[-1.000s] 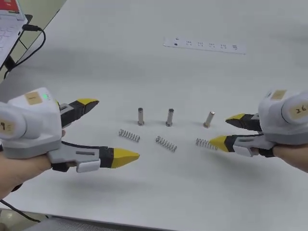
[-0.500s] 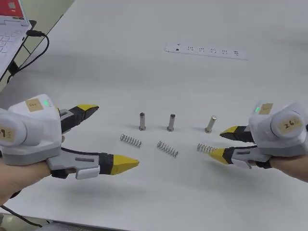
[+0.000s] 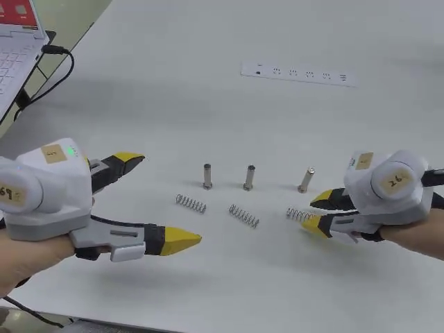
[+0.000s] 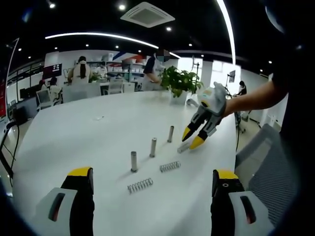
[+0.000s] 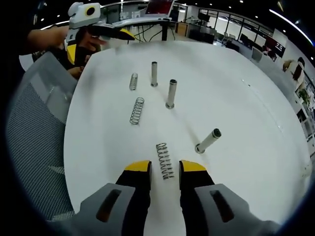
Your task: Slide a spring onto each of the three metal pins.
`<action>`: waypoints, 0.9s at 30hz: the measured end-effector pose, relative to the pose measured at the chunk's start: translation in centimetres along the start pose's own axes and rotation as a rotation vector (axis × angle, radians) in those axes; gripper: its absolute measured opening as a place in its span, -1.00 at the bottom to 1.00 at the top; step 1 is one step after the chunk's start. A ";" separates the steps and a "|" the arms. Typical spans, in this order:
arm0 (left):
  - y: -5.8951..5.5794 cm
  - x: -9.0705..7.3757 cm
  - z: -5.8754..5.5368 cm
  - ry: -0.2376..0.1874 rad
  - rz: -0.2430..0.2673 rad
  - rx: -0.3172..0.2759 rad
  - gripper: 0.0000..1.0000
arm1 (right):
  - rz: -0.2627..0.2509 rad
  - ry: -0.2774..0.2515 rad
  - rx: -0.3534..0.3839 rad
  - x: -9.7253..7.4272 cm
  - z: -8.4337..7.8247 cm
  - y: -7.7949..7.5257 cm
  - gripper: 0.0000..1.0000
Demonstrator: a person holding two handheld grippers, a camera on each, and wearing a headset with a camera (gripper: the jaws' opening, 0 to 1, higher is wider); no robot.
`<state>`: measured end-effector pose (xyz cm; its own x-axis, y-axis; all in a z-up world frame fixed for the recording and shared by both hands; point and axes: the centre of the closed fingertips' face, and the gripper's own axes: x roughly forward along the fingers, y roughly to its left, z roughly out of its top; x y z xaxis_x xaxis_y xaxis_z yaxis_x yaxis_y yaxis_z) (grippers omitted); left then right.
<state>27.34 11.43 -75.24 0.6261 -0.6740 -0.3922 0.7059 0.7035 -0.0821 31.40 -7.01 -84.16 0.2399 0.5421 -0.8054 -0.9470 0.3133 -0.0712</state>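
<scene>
Spring position, right side: the right spring (image 5: 165, 160) lies flat on the white table (image 5: 256, 98). Its long axis runs almost straight up the right gripper view, in line with the jaws. Its near end sits between the yellow tips of the right gripper (image 5: 166, 169). The jaws are spread slightly wider than the coil, and I see no pinch on it yet.

The left gripper (image 3: 163, 200), lower left in the head view, has its jaws spread wide and holds nothing. It is well apart from all three springs, so the right gripper is clearly the nearer one.

The right pin (image 5: 207, 141) sits just right of and above the right spring in the right gripper view. It appears to lean, whereas the left pin (image 3: 207, 176) and middle pin (image 3: 250, 177) stand upright at frame centre. The left spring (image 3: 190, 203) and middle spring (image 3: 244, 216) lie on the table just below them.

Materials:
- **Springs:** thin bright wire in open coils.
- **Pins:** smooth grey metal cylinders.
- **Table:** matte and plain.

My judgement is that the coil will squash or roll under a hard squeeze, so a light pinch is needed. The spring then has to swing round to match the leaning pin's axis.
</scene>
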 end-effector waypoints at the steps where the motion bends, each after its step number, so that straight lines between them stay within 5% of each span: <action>1: 0.0 0.0 0.0 0.001 0.000 0.001 0.96 | 0.001 0.006 -0.007 0.0 -0.1 0.0 -0.60; 27: 0.0 -0.2 -0.6 0.008 0.005 -0.005 0.95 | 0.018 0.063 -0.043 0.6 -1.2 0.0 -0.82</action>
<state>27.00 11.74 -75.73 0.6268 -0.6687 -0.4000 0.7011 0.7080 -0.0852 31.33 -7.57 -85.36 0.2101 0.4969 -0.8420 -0.9597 0.2691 -0.0807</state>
